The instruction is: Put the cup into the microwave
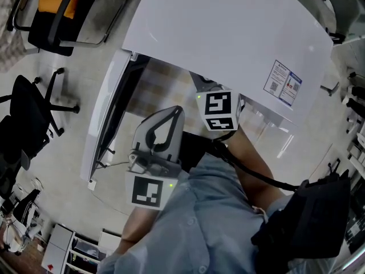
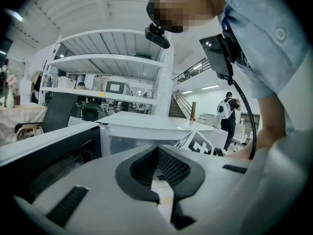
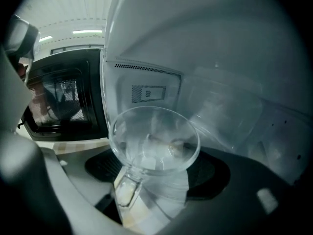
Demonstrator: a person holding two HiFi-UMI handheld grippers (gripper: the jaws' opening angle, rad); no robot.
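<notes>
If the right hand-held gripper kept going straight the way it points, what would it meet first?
Likely the microwave's inner wall, just past the glass cup clamped in the right hand-held gripper; depth is unclear.

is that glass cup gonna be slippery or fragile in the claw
Likely slippery: the glass cup is smooth and clear, so it may slide in the right claw. Probably fragile: its wall looks thin, so a knock against the microwave could chip it.
</notes>
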